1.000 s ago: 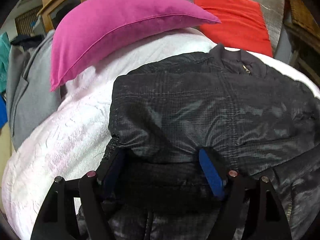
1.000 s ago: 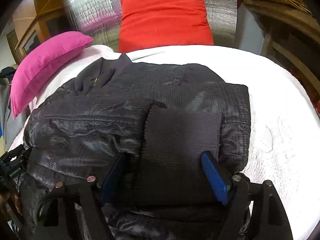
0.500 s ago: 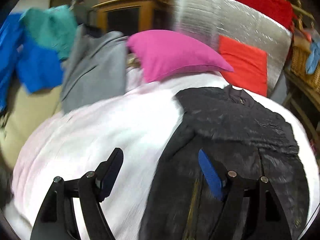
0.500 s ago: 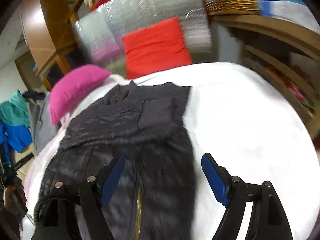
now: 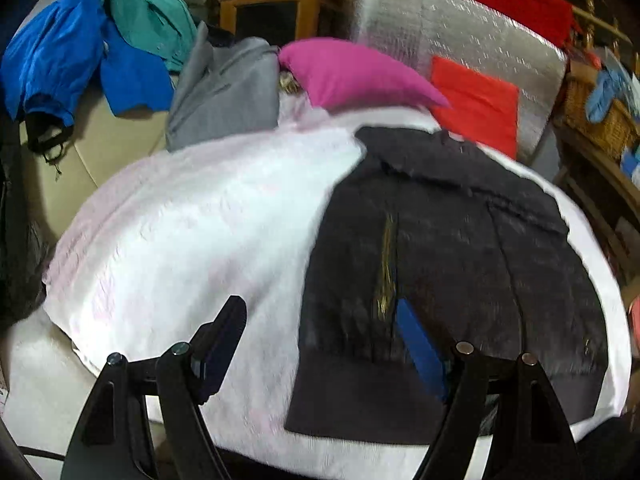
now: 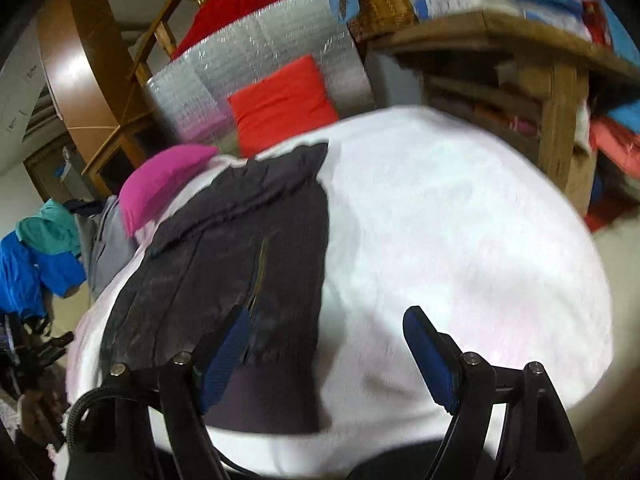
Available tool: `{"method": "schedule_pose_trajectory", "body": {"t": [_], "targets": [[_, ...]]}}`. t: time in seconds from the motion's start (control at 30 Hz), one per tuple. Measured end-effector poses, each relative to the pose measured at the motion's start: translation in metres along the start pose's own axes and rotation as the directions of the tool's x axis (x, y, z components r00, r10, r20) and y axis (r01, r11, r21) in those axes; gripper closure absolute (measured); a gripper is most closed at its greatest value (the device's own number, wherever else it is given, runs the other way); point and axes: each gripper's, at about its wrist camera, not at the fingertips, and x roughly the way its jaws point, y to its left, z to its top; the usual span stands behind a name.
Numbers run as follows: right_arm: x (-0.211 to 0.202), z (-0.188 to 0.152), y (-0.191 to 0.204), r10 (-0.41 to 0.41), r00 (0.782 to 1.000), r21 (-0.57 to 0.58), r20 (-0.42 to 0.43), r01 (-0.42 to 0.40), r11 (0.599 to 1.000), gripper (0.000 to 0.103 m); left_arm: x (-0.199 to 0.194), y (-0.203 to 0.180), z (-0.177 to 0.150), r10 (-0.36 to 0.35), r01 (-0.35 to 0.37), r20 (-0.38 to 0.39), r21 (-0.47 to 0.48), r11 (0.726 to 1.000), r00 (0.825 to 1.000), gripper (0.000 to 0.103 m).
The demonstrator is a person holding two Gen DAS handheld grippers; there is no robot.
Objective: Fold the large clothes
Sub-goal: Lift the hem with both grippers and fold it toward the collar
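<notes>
A black zip jacket (image 5: 452,264) lies flat on the white bed cover (image 5: 200,232), sleeves folded in over the body, collar toward the pillows. It also shows in the right wrist view (image 6: 240,256). My left gripper (image 5: 320,344) is open and empty, raised above the jacket's near left hem. My right gripper (image 6: 328,352) is open and empty, raised above the jacket's near right hem and the cover (image 6: 460,240). Both views are blurred.
A pink pillow (image 5: 352,72) and a red cushion (image 5: 476,104) lie at the bed's head against a silver foil panel (image 5: 460,32). Grey (image 5: 224,88), blue (image 5: 76,60) and teal clothes hang on a chair at left. Wooden shelves (image 6: 560,92) with baskets stand at right.
Both grippers have pulled back and up from the jacket. A second ago they were low over its folded sleeves; now they are well above the near hem, still open.
</notes>
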Motion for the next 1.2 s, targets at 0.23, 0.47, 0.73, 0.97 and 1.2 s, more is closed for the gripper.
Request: {"method": "schedule_pose_trajectory", "body": {"t": [0.23, 0.47, 0.73, 0.97, 1.2], "targets": [[0.046, -0.019, -0.002, 0.069, 0.987, 0.082, -0.143, -0.058, 0.995, 0.021, 0.027, -0.009, -0.025, 0.017, -0.015, -0.076, 0.03, 0.999, 0.997, 0.025], [0.079, -0.021, 0.006, 0.096, 0.972, 0.11, -0.212, -0.074, 0.991, 0.021, 0.044, -0.005, -0.035, -0.003, 0.005, -0.131, 0.017, 1.0, 0.991, 0.025], [0.098, -0.028, 0.018, 0.121, 0.953, 0.077, -0.276, -0.104, 0.992, 0.041, 0.055, 0.004, -0.036, -0.022, 0.019, -0.145, -0.026, 0.999, 0.989, 0.025], [0.108, -0.027, 0.021, 0.087, 0.952, 0.054, -0.295, -0.075, 0.996, 0.042, 0.059, 0.003, -0.033, -0.048, 0.045, -0.139, -0.02, 0.999, 0.989, 0.025], [0.117, -0.024, 0.026, 0.07, 0.95, 0.023, -0.305, -0.066, 0.998, 0.043, 0.068, -0.004, -0.033, -0.066, 0.065, -0.162, -0.009, 0.998, 0.985, 0.045]]}}
